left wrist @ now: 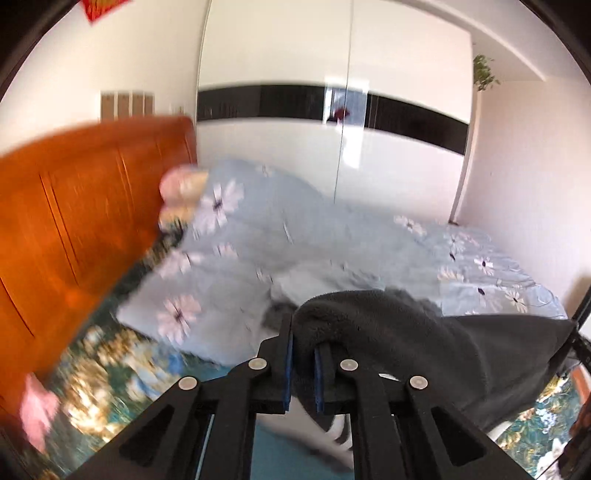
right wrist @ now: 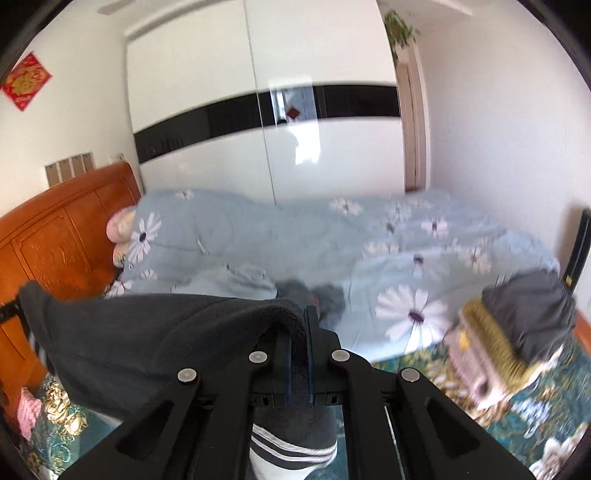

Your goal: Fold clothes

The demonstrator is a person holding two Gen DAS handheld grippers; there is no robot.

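Bedroom with white walls [right wrist: 498, 122], seen from low over a bed. Far side filled by a glossy white wardrobe [right wrist: 317, 158] with a black band across its doors; green plant [right wrist: 400, 31] on top at its right corner. Red square paper ornament [right wrist: 26, 81] on the left wall, above an orange wooden headboard [right wrist: 62, 243] at the left end of the bed. Row of small brown panels [right wrist: 68, 170] on the wall just above the headboard.

Bed surface covered by a teal sheet with gold flowers [right wrist: 546, 417], showing along the near edge. Farther back, heaped across the whole width, a pale blue quilt with white daisies [right wrist: 413, 310]. Pink pillows [right wrist: 120, 225] tucked between quilt and headboard. Small pink cloth [right wrist: 27, 413] at near left by the headboard. At near right on the sheet, a pile of clothes [right wrist: 517, 332]: dark grey on top, mustard knit and pale pink beneath, blurred. No boxes, baskets or other containers visible.

Dark grey fleece garment [right wrist: 147, 339] lifted above the bed, stretched between both tools, white stripes showing on the part hanging below. Left gripper [left wrist: 303, 354] clamped narrow on one edge of the fleece, fabric bunched between the blue pads and draping off to the right. Right gripper [right wrist: 299, 347] likewise pinched tight on the opposite edge, cloth spreading away to the left. Left-wrist view heavily motion-blurred.
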